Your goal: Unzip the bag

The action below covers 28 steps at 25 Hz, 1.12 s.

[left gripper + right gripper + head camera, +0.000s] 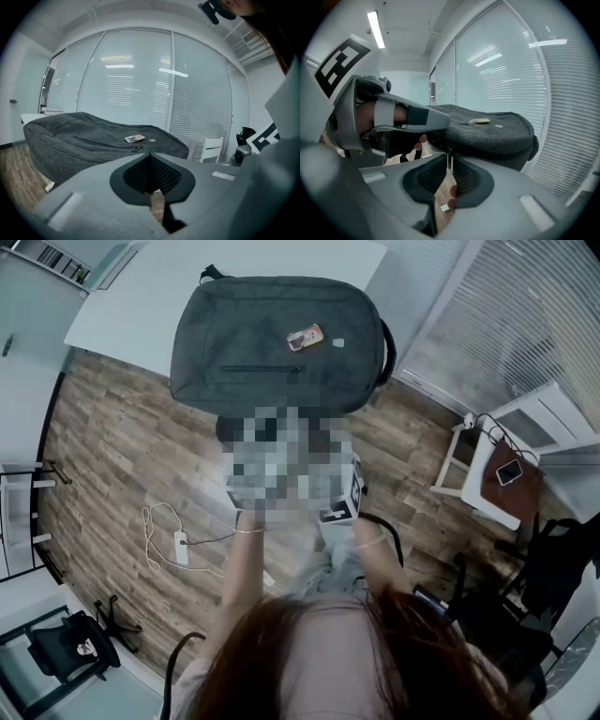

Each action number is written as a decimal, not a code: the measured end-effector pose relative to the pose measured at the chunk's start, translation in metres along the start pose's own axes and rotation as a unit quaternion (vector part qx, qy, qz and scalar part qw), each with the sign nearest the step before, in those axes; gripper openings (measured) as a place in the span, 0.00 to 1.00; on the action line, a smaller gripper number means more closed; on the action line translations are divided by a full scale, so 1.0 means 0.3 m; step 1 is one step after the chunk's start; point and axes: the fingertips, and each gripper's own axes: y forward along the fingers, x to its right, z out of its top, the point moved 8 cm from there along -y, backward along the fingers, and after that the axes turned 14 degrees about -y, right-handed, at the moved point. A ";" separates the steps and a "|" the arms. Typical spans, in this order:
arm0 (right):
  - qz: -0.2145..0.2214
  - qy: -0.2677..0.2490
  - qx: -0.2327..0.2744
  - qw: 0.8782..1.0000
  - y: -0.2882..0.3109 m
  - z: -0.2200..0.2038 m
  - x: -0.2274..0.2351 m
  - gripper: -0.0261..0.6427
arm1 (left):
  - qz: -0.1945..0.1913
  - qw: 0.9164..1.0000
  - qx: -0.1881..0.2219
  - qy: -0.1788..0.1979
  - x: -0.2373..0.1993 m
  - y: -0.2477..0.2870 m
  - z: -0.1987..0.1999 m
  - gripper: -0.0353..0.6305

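Observation:
A dark grey backpack [277, 338] lies flat on a white table [122, 306], with its front pocket zipper [262, 369] closed and a small orange tag [306, 337] on top. Both grippers are held low in front of the bag's near edge, apart from it. In the head view a mosaic patch hides most of them, and only the right gripper's marker cube [343, 501] shows. My left gripper [150, 154] is shut and holds nothing; the bag [93, 138] and its zipper pull [136, 149] lie ahead. My right gripper [449, 158] is shut and holds nothing, with the bag [492, 136] beyond it.
The left gripper's body [389, 119] fills the left of the right gripper view. A power strip with cable [180, 547] lies on the wood floor. A white chair [487, 479] carrying a phone stands at the right, a black office chair [70, 648] at the lower left. Window blinds lie beyond the table.

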 end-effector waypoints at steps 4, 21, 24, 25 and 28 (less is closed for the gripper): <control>-0.008 0.000 0.003 1.000 0.001 -0.007 -0.006 0.08 | 0.000 1.000 -0.004 -0.001 0.001 0.003 -0.004 0.07; -0.070 -0.084 -0.036 0.993 -0.022 -0.040 0.012 0.06 | 0.001 1.000 -0.027 -0.015 -0.011 0.016 -0.023 0.06; -0.079 -0.079 -0.045 0.993 -0.030 -0.047 0.025 0.06 | 0.002 0.999 -0.029 -0.019 -0.014 0.013 -0.024 0.06; -0.082 -0.078 -0.048 0.992 -0.032 -0.049 0.029 0.06 | 0.002 0.999 -0.030 -0.020 -0.015 0.012 -0.025 0.06; -0.090 -0.075 -0.057 0.992 -0.034 -0.050 0.042 0.06 | -0.002 0.999 -0.032 -0.024 -0.018 0.014 -0.026 0.06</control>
